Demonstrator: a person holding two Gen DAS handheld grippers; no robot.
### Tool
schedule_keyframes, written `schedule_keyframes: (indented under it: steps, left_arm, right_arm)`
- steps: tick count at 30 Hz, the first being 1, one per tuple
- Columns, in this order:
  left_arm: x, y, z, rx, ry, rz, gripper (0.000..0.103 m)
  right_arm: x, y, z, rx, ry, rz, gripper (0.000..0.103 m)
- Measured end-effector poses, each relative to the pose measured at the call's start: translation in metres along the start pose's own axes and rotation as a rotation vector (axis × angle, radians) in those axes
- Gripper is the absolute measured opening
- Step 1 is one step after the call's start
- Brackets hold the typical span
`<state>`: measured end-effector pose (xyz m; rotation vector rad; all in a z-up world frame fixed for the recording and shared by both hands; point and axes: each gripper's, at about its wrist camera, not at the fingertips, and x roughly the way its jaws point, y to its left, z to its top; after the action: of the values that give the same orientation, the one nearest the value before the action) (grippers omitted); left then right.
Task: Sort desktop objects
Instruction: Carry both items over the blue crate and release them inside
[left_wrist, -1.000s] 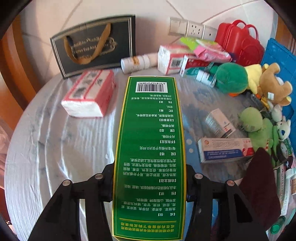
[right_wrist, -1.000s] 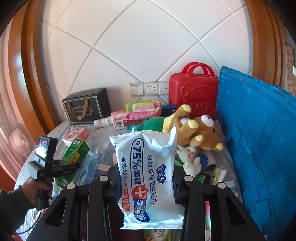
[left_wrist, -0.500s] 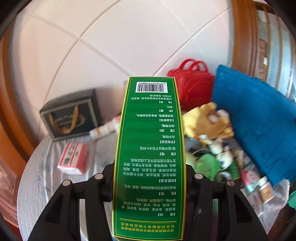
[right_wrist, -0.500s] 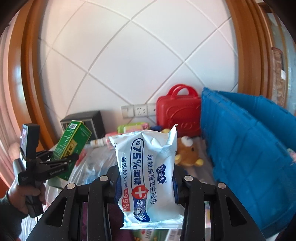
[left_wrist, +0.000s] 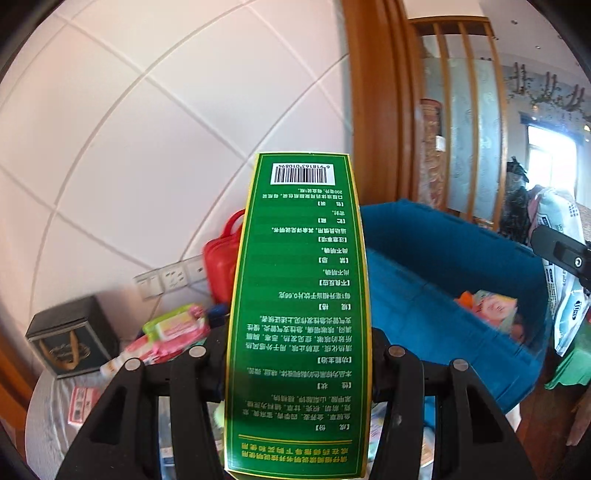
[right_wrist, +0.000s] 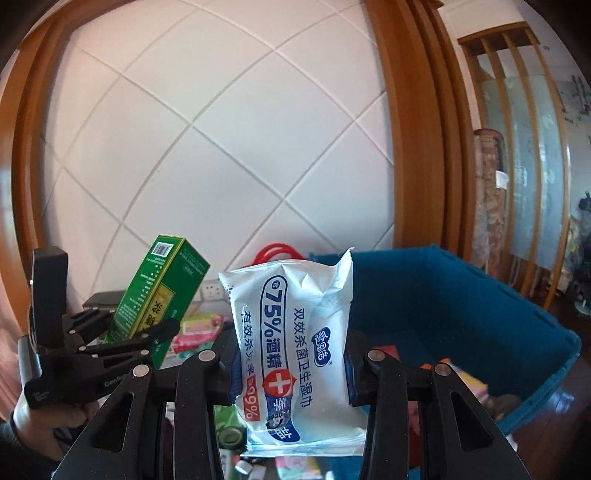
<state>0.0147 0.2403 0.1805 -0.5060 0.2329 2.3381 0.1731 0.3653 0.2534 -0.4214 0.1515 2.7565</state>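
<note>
the left gripper (left_wrist: 299, 369) is pinching a tall green box (left_wrist: 299, 314) between its jaws, up in the air. the right gripper (right_wrist: 288, 365) is pinching a soft white wipes pack (right_wrist: 295, 347) the same way. both are hanging near the blue bin (right_wrist: 461, 302), which is sitting open to the right with a few bright things inside.

i think the step is dropping each thing into the bin. to do it well, each hand should be going over the rim first, then lowering, then letting go. one at a time is best, because the two grippers are close together and could bump.

the bin wall is tall, so the box needs to be clearing its edge. above the bin there is lots of open room. the red case (left_wrist: 221, 266) and the pink packs (left_wrist: 173, 328) are sitting low on the left, out of the way.
</note>
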Motion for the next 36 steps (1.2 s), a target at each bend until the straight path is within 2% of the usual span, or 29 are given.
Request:
schedule_keyframes:
  steps: [5,11,18,19,20,21,23,24,25,30,31,33,36]
  left_arm:
    - [0.015,-0.052,0.027,0.036,-0.009,-0.063,0.051]
    - [0.035,-0.117,0.058,0.087,-0.018,-0.130,0.051]
    - [0.063,-0.175,0.093,0.120,-0.007,-0.195,0.052]
    - [0.068,-0.181,0.095,0.131,0.000,-0.202,0.053]
    - [0.075,-0.189,0.098,0.144,0.009,-0.195,0.054]
    - [0.083,-0.196,0.100,0.153,0.026,-0.189,0.056]
    - [0.091,-0.195,0.100,0.127,0.042,-0.194,0.070]
    - [0.090,-0.192,0.098,0.118,0.030,-0.173,0.082]
    - [0.088,-0.189,0.095,0.118,0.019,-0.151,0.085]
    - [0.075,-0.156,0.086,0.086,-0.026,-0.084,0.086]
    - [0.072,-0.148,0.083,0.084,-0.031,-0.063,0.095]
    - [0.066,-0.126,0.076,0.076,-0.047,0.003,0.103]
    - [0.054,-0.091,0.063,0.050,-0.049,0.073,0.103]
  right_arm:
    - [-0.010,-0.047,0.017,0.029,-0.014,-0.078,0.040]
    - [0.002,-0.096,0.035,0.030,0.003,-0.168,0.040]
    - [0.014,-0.146,0.051,0.060,0.020,-0.233,0.040]
    - [0.019,-0.153,0.053,0.068,0.034,-0.249,0.047]
    - [0.025,-0.160,0.055,0.068,0.056,-0.285,0.061]
    - [0.030,-0.166,0.056,0.068,0.087,-0.322,0.101]
    - [0.043,-0.180,0.055,0.084,0.126,-0.365,0.103]
    - [0.045,-0.183,0.054,0.085,0.125,-0.368,0.103]
    - [0.048,-0.185,0.052,0.077,0.121,-0.369,0.103]
    - [0.049,-0.173,0.048,0.069,0.079,-0.335,0.103]
    - [0.051,-0.167,0.049,0.055,0.074,-0.320,0.103]
    - [0.057,-0.143,0.048,0.014,0.067,-0.286,0.103]
    - [0.068,-0.100,0.045,-0.035,0.067,-0.210,0.103]
